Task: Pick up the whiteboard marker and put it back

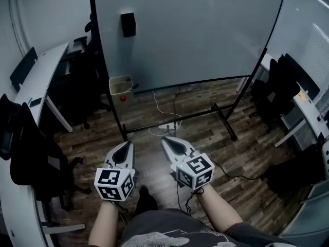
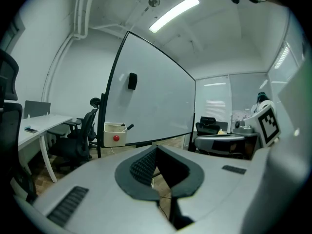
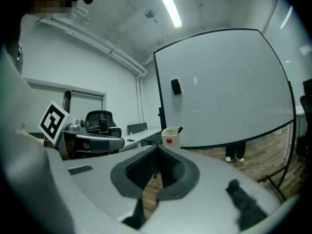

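A cream box [image 1: 121, 84] with a red dot hangs at the lower left of the whiteboard [image 1: 195, 30]. In the left gripper view a black marker [image 2: 128, 126] sticks out of that box [image 2: 114, 133]; the right gripper view shows the marker [image 3: 180, 129] in the box [image 3: 170, 137] too. A black eraser [image 1: 128, 24] clings to the board. My left gripper [image 1: 125, 144] and right gripper [image 1: 167, 140] hang side by side over the floor, well short of the board. Both are shut with nothing between the tips.
The whiteboard stands on a black frame with feet [image 1: 226, 121] reaching toward me. A power strip [image 1: 170, 126] and cables lie on the wood floor. Desks and office chairs [image 1: 31, 153] line the left and right. Someone's shoes [image 3: 235, 157] show behind the board.
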### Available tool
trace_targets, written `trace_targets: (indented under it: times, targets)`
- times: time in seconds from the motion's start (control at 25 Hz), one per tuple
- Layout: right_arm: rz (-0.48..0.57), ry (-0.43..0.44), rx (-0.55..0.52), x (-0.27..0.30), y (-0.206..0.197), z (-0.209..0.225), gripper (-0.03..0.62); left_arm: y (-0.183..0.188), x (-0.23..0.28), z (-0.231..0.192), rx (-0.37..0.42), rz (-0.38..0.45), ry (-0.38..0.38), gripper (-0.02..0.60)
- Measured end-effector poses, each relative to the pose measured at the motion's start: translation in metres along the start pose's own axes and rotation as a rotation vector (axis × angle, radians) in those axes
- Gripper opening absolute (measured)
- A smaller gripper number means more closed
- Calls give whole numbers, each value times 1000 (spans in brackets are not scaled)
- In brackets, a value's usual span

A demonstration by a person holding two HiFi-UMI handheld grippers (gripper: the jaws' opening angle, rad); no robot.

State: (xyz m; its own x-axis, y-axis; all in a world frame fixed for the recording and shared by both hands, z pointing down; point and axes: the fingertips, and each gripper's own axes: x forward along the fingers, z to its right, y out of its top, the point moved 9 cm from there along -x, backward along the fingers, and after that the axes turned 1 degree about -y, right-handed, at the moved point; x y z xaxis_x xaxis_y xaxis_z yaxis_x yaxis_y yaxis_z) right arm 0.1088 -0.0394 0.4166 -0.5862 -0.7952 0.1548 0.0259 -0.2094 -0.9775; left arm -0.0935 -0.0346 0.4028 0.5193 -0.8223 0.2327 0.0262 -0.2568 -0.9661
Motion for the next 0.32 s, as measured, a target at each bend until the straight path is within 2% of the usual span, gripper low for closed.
trace_targets:
  times: [0.32]
  targets:
    - [-15, 25, 14, -17, -8, -18, 21, -8, -21, 15, 3, -1, -3, 14]
